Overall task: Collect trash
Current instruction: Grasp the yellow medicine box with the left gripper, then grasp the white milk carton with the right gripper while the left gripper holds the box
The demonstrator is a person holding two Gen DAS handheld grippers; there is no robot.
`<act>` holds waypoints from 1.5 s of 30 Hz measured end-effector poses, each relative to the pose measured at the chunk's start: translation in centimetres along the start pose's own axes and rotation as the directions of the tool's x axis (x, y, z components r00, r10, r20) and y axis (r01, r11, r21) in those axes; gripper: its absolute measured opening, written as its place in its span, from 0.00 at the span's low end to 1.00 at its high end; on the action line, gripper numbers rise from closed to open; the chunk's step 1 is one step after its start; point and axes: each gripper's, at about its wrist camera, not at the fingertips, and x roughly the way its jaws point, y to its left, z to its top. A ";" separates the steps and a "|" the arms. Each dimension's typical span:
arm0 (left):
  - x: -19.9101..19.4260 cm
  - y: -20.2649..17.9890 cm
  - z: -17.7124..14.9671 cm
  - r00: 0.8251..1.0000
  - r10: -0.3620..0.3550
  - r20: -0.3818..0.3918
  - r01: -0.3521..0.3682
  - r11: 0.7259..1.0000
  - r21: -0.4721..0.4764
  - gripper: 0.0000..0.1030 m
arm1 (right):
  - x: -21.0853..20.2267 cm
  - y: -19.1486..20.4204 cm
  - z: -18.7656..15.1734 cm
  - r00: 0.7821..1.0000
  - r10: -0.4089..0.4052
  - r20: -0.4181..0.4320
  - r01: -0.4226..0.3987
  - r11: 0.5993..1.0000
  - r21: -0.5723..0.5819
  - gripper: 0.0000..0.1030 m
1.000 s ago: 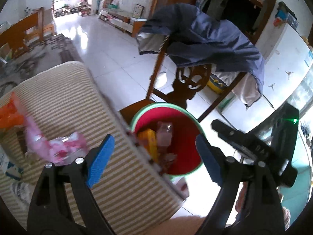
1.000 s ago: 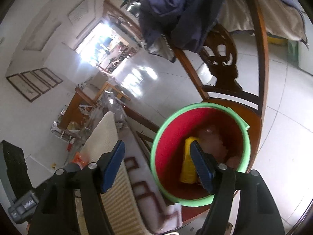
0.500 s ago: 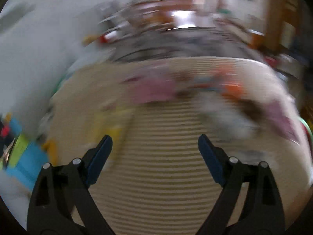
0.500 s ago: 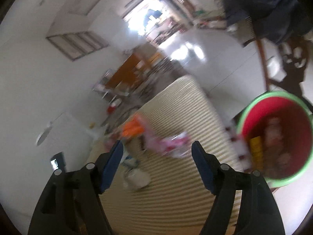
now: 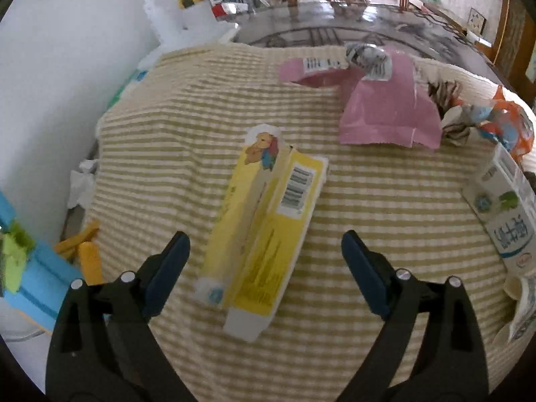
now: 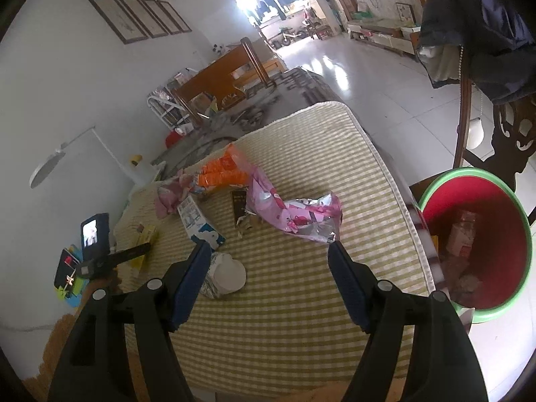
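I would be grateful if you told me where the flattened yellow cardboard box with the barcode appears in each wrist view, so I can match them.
Left wrist view: the flattened yellow cardboard box lies centre frame on the striped cloth, between the open left claw fingers.
Right wrist view: the same box is small at far left, beside the other handheld claw.
Shared landmark: the blue-and-white milk carton.

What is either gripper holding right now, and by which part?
Nothing. The left gripper is open above the yellow box, not touching it. The right gripper is open over the striped cloth.
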 end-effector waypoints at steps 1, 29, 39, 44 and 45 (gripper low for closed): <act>0.3 0.2 0.0 1.000 -0.018 -0.007 0.018 1.000 -0.010 0.83 | 0.0 0.0 0.0 1.000 -0.001 -0.001 0.001 1.000 0.001 0.69; -9.5 -3.2 -10.6 0.880 -0.465 0.101 0.475 0.847 -0.240 0.35 | 3.3 2.2 0.5 0.994 -0.029 -0.108 0.021 0.997 -0.069 0.69; -7.2 -3.2 -9.9 0.870 -0.492 0.046 0.486 0.836 -0.254 0.37 | 14.3 12.9 2.2 0.971 -0.049 -0.232 -0.041 0.929 -0.369 0.74; -6.8 -3.0 -9.9 0.864 -0.503 0.042 0.494 0.827 -0.269 0.37 | 20.7 14.9 2.6 0.939 -0.131 -0.318 -0.017 0.906 -0.424 0.74; -6.7 -2.9 -9.9 0.863 -0.504 0.041 0.495 0.826 -0.271 0.37 | 21.4 15.0 2.5 0.932 -0.145 -0.331 -0.014 0.901 -0.433 0.74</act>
